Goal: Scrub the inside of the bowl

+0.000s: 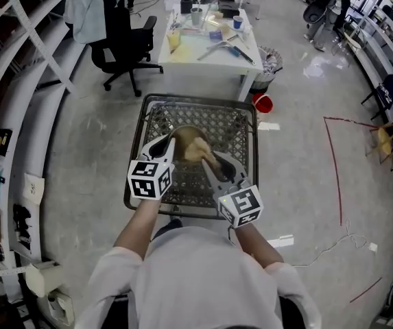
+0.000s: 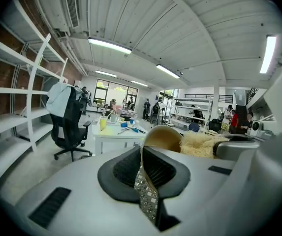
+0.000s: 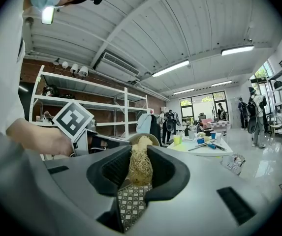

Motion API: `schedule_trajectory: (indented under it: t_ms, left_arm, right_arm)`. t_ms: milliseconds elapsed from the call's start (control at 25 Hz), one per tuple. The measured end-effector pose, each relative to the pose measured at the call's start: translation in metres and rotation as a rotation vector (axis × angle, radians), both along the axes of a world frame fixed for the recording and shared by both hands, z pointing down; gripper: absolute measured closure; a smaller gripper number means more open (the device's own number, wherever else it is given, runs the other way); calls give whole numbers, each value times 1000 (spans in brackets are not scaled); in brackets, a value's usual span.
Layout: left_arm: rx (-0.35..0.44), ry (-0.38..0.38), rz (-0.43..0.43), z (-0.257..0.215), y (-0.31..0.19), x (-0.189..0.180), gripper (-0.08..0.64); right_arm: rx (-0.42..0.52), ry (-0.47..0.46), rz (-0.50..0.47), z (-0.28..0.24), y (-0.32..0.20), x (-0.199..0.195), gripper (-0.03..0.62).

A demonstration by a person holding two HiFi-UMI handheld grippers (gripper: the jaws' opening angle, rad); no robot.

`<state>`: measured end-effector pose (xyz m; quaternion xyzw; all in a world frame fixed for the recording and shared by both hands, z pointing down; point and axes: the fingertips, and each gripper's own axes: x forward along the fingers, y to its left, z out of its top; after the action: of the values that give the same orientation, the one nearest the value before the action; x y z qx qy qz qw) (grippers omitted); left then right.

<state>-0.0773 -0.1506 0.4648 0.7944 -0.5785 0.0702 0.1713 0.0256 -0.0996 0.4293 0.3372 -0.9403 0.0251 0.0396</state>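
Observation:
A tan bowl (image 1: pixel 182 140) is held tilted above a wire mesh table (image 1: pixel 241 137). My left gripper (image 1: pixel 167 147) is shut on the bowl's rim; in the left gripper view the thin rim (image 2: pixel 141 156) runs between the jaws and the bowl (image 2: pixel 163 137) rises beyond them. My right gripper (image 1: pixel 212 166) is shut on a pale fibrous scrubber (image 1: pixel 199 152), which rests inside the bowl. In the right gripper view the scrubber (image 3: pixel 140 165) fills the gap between the jaws, with the bowl's edge (image 3: pixel 154 139) just behind it. The scrubber (image 2: pixel 200 144) also shows to the right of the bowl.
A white desk (image 1: pixel 210 43) with cups and tools stands beyond the mesh table. A black office chair (image 1: pixel 121 43) is at its left and a red bucket (image 1: pixel 263 103) on the floor at its right. White shelving (image 1: pixel 25 108) runs along the left.

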Motion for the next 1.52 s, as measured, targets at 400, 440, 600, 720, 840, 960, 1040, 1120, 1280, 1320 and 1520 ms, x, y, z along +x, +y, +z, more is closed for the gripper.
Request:
schedule_trajectory:
  t_ms: [400, 440, 600, 720, 840, 960, 1040, 1120, 1280, 1320, 1520]
  left_arm:
    - [30, -63, 43, -8, 10, 12, 515]
    - [33, -69, 48, -9, 10, 12, 515]
    - [38, -92, 67, -9, 8, 14, 515]
    - [33, -90, 69, -6, 5, 12, 515]
    - [35, -81, 52, -6, -1, 6, 515]
    - [43, -72, 38, -11, -11, -1, 515]
    - [49, -69, 34, -13, -14, -3, 515]
    - [53, -70, 37, -15, -14, -1, 515]
    - [52, -73, 60, -13, -11, 7, 515]
    - [51, -76, 67, -12, -10, 10, 515]
    - [43, -76, 94, -6, -6, 18, 515]
  right_arm:
    - [31, 131, -46, 10, -7, -29, 492]
    - [32, 136, -42, 10, -10, -29, 492]
    - [41, 148, -27, 4, -20, -29, 492]
    - [51, 168, 10, 7, -28, -23, 492]
    - [38, 204, 33, 11, -31, -17, 492]
    - [39, 229, 32, 13, -30, -17, 492]
    - [30, 232, 23, 17, -27, -19, 492]
    - [17, 233, 6, 21, -22, -23, 492]
    - [12, 229, -34, 24, -16, -34, 492]
    - [16, 228, -41, 23, -16, -36, 492]
    - [42, 221, -34, 11, -28, -40, 492]
